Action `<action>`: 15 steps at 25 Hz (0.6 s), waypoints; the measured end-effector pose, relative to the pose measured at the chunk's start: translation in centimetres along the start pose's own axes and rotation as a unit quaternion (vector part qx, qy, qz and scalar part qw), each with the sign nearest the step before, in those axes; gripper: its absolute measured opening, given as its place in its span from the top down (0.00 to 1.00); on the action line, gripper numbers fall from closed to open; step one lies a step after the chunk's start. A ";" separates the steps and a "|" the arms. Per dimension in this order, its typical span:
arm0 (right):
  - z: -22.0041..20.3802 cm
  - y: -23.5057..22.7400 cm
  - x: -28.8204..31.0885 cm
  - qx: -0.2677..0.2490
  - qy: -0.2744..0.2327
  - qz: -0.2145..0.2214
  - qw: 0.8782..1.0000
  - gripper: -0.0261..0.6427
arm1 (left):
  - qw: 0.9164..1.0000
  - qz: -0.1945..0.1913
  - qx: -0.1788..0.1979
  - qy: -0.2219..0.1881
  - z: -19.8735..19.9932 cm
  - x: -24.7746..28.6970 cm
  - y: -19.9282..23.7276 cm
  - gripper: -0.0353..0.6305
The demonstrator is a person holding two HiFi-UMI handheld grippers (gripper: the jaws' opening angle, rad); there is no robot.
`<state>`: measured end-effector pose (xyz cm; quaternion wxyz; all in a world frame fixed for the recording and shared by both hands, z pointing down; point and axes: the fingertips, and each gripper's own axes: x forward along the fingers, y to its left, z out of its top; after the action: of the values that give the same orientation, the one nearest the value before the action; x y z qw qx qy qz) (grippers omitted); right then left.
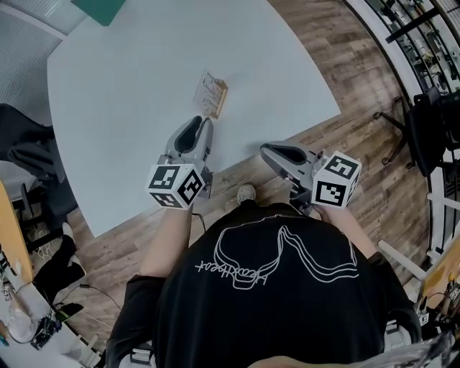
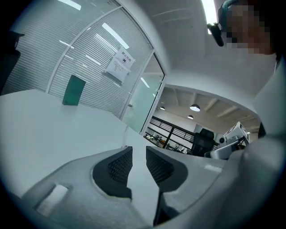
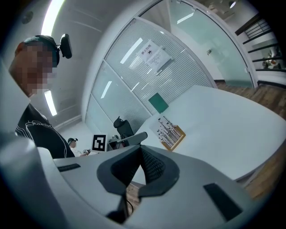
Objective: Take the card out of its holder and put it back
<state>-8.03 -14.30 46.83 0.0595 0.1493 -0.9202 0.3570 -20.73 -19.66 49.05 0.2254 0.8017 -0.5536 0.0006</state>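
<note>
A white printed card in a wooden holder [image 1: 210, 94] sits on the pale table [image 1: 129, 93], a little beyond my left gripper [image 1: 198, 123]. In the right gripper view the card and holder [image 3: 169, 132] appear ahead and to the right. The left gripper [image 2: 139, 150] hovers low over the table with a clear gap between its dark ribbed pads [image 2: 117, 167] and nothing in it. The card does not show in that view. My right gripper [image 1: 266, 149] is held off the table's near edge, over the wooden floor. Its jaws [image 3: 140, 150] meet at the tips, empty.
A green rectangular object [image 1: 100, 8] lies at the table's far edge, also in the left gripper view [image 2: 73, 90]. Black office chairs stand at the left [image 1: 25, 151] and right [image 1: 431, 129]. The table's near edge [image 1: 237, 162] runs just in front of the person's body.
</note>
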 end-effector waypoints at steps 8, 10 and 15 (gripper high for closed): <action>1.2 -0.7 0.2 0.012 -0.009 0.002 1.000 0.95 | 0.999 0.026 0.018 0.027 -0.6 2.7 2.3 0.74; 1.2 -1.1 -0.1 0.021 -0.014 0.000 1.000 0.95 | 0.999 0.023 0.018 0.029 -0.9 3.6 2.6 0.74; 0.7 -1.9 -0.6 0.037 -0.014 -0.010 0.999 0.95 | 0.999 0.020 0.014 0.038 -1.6 5.1 3.5 0.74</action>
<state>-6.87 -15.95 47.43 0.0447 0.1656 -0.9056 0.3879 -21.47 -24.65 53.00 0.2350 0.7932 -0.5601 0.0436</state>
